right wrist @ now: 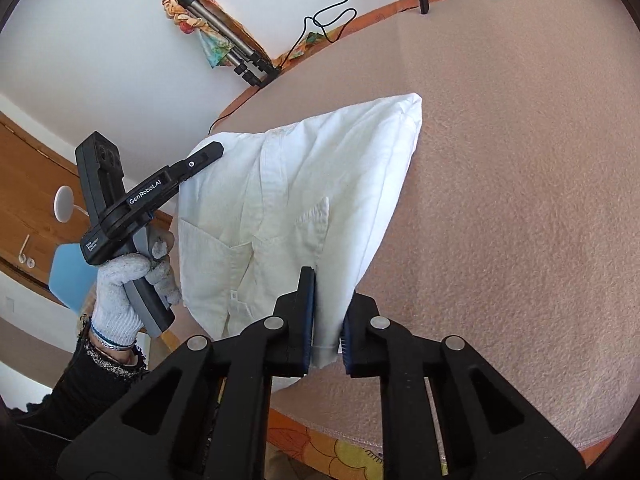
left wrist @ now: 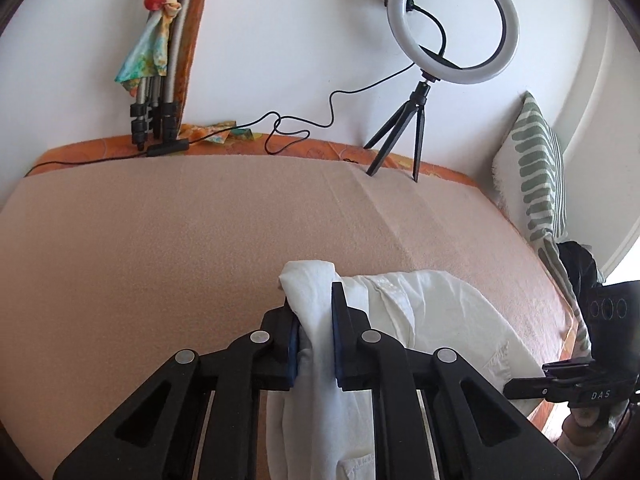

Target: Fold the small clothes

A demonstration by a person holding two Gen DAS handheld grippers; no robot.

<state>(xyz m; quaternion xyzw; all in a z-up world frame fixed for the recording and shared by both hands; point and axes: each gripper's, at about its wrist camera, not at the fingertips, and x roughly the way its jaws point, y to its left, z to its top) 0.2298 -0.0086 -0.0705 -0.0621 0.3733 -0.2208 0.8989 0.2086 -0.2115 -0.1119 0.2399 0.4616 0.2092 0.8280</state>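
With the left claw and right claw each pinching the white shirt, both should probably keep equal tension while laying it flat on the bed.

Two close wrist views along the fingers, facing the wall, sharing the white shirt and blanket.

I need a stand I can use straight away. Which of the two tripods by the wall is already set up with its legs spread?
The small black tripod under the ring light stands spread on the bed; the silver tripod leans folded against the wall.
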